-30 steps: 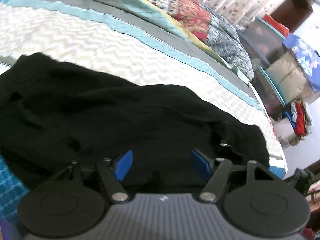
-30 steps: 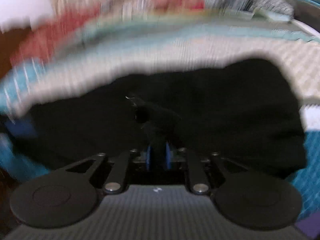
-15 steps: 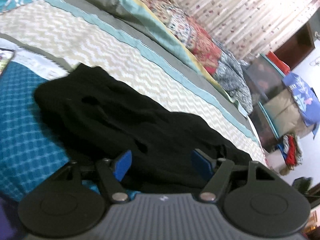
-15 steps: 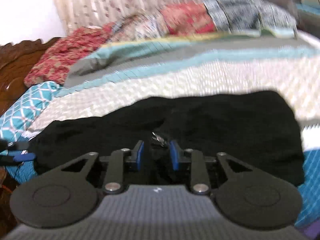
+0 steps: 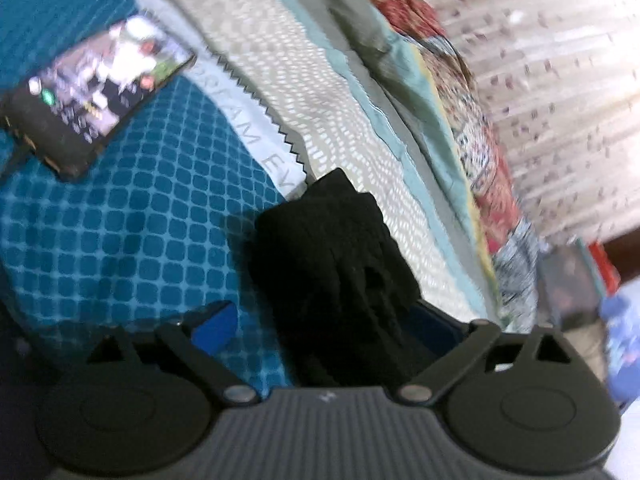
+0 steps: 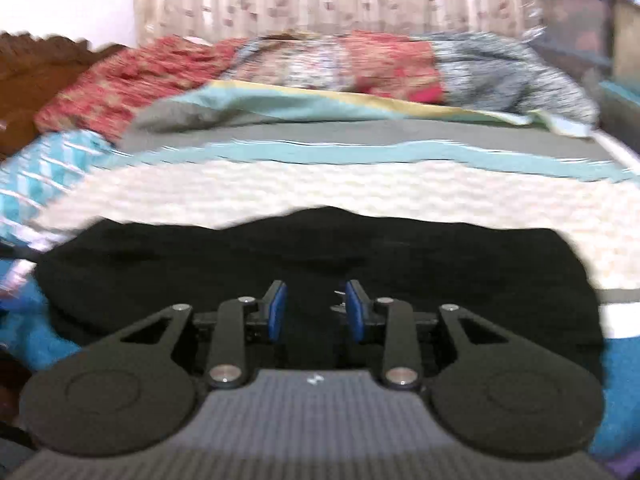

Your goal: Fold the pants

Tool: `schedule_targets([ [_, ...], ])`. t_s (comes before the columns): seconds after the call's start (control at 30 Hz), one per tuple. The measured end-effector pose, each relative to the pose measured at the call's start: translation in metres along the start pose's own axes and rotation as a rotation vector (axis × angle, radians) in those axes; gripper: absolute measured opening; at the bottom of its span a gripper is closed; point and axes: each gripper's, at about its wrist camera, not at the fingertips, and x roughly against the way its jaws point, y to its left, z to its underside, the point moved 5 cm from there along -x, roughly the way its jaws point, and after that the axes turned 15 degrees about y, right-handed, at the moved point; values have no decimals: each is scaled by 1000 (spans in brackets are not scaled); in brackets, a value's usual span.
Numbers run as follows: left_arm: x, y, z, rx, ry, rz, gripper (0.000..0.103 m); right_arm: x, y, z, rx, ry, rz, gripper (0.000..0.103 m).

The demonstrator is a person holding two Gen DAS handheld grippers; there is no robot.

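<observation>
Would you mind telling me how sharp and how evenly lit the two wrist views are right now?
Left wrist view: motion-smeared, the phone screen unreadable, the curtain washed out, the black pants almost textureless. Right wrist view: the quilt blurred, the right gripper fairly crisp, fisheye bending the bed edges.

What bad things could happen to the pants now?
1. Both claws look open, the left claw and the right claw, so nothing holds the black pants; the bunched folds could slump apart.
2. The phone lies on the blue blanket near the pants' end; a sweep that way might knock it.
3. A small metal bit by the right claw could snag.
</observation>
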Motion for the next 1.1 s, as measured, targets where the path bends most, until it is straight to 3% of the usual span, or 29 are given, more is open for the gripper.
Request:
schedule_targets([
  [0.1, -15, 0, -10, 22, 20, 40, 101, -29, 38, -13, 25, 68, -106, 34],
  [0.2, -32, -11, -13, -3, 37, 23, 98, -59, 79, -24, 83, 101, -179, 26],
  [0.27, -40, -17, -11, -48, 45, -50, 79, -79, 106, -29, 110, 132, -229, 23],
  [0.3, -42, -18, -9, -72, 45, -93, 55, -93, 118, -32, 102, 166, -260, 22],
  [0.33, -43, -18, -8, -87, 45, -127, 43, -106, 126, -30, 83, 215, -288, 22],
  [0.4, -41, -12, -8, -73, 54, -123, 32, -142, 139, -10, 28, 403, -329, 21],
  [0.43, -39, -12, -8, -66, 54, -107, 30, -145, 138, -5, 10, 372, -341, 20],
  [0.53, -29, -31, 0, -166, 20, -129, 28, -143, 132, -5, -25, 369, -367, 20],
  [0.63, -27, -80, 17, -373, -16, -149, 27, -143, 122, -3, -73, 380, -412, 19],
  [0.77, -41, -144, 63, -706, -26, -205, 28, -137, 111, -5, -190, 378, -480, 19],
  [0.83, -53, -162, 79, -797, -7, -213, 27, -119, 94, -3, -248, 331, -494, 22],
  [1.0, -103, -190, 121, -985, 104, -248, 30, -64, 32, 10, -295, 199, -366, 22],
  [1.1, -144, -186, 150, -1107, 192, -397, 39, -40, -4, 27, -377, 154, -289, 22],
])
